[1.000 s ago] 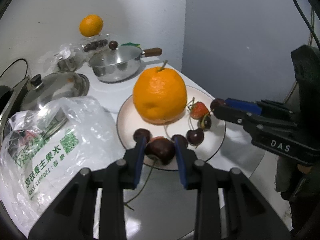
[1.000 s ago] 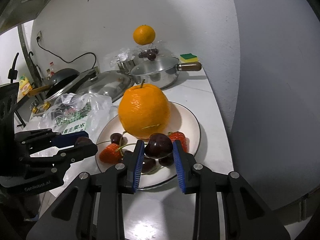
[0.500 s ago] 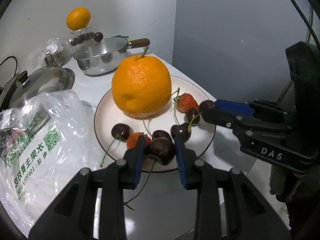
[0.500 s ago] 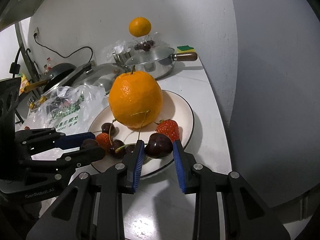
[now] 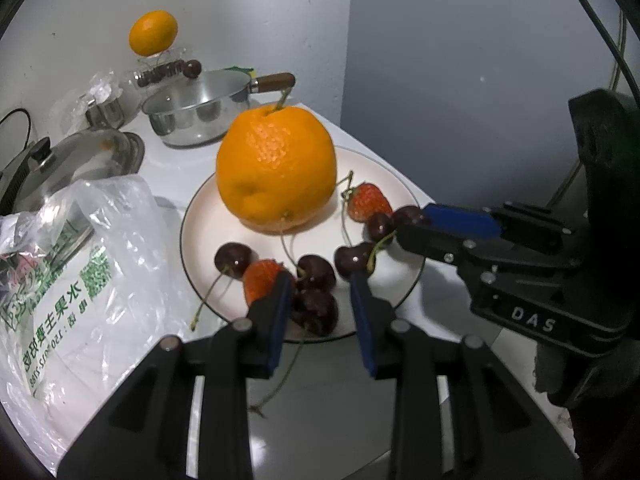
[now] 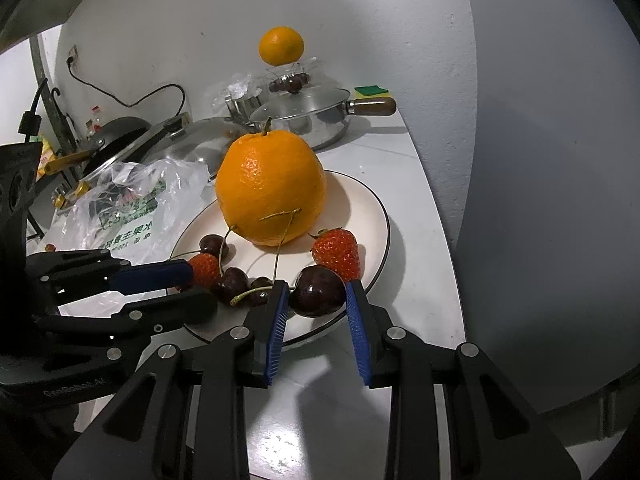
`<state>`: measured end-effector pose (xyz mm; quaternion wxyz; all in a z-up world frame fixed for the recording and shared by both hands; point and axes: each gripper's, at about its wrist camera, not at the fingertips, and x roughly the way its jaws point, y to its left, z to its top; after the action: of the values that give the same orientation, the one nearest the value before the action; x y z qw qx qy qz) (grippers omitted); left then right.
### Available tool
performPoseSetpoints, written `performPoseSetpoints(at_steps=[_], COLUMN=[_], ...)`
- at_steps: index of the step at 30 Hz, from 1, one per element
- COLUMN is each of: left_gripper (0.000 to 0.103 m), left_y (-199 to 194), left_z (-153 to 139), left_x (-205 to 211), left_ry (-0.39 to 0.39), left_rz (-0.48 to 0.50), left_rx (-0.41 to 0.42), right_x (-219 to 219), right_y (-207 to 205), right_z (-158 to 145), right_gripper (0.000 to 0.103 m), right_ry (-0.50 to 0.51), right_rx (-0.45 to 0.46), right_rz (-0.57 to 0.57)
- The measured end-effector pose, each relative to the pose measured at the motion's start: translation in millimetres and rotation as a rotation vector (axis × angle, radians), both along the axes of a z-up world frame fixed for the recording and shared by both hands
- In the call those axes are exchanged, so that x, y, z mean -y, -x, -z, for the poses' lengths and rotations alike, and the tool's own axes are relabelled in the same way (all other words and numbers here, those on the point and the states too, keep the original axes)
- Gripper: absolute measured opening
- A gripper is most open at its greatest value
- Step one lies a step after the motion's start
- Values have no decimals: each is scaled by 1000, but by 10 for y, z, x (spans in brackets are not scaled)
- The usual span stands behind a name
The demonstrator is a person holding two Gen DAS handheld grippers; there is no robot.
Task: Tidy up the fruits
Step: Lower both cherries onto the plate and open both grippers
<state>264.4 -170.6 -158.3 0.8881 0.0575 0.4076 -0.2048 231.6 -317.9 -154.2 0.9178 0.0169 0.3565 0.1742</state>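
Note:
A big orange [image 5: 276, 168] stands on a white plate [image 5: 192, 208] with two strawberries [image 5: 368, 202] and several dark cherries around it. My left gripper [image 5: 320, 300] hovers over the plate's near rim. A cherry [image 5: 316, 312] lies on the plate between its fingers, touching the left pad, with a gap to the right pad. My right gripper [image 6: 318, 300] is shut on another cherry [image 6: 318, 291] just above the plate's [image 6: 376, 216] front rim, next to a strawberry [image 6: 336, 252]. Each gripper shows in the other's view, the right gripper [image 5: 412, 222] at the plate's right side.
A crumpled plastic bag [image 5: 80, 272] lies left of the plate. Behind it are a pan lid [image 5: 80, 160] and a steel saucepan [image 5: 200, 112] with a wooden handle. A small orange [image 5: 153, 38] sits on a clear container at the wall. The counter's edge [image 6: 440, 240] runs just right of the plate.
The left gripper's jaws have eased apart, and its cherry now rests on the plate instead of being pinched. The right gripper keeps its cherry and has come down to the plate's rim.

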Motion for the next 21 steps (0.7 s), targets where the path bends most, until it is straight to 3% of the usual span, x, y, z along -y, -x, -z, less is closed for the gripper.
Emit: performPoseSetpoints(at_steps=[13, 15, 17, 21], left_gripper=[37, 40, 54, 54], left_y=[71, 86, 108, 151], left_z=[-55, -66, -92, -149], left_x=[-94, -125, -160, -220], left_ry=[5, 8, 19, 29], left_rz=[-17, -22, -28, -35], left_rx=[16, 17, 23, 36], right_x=[-37, -47, -61, -93], right_y=[17, 32, 55, 89], right_z=[-18, -28, -47, -90], right_gripper=[33, 33, 33, 33], right_ry=[15, 18, 22, 29], right_rx=[3, 6, 11, 21], right_rz=[19, 21, 23, 26])
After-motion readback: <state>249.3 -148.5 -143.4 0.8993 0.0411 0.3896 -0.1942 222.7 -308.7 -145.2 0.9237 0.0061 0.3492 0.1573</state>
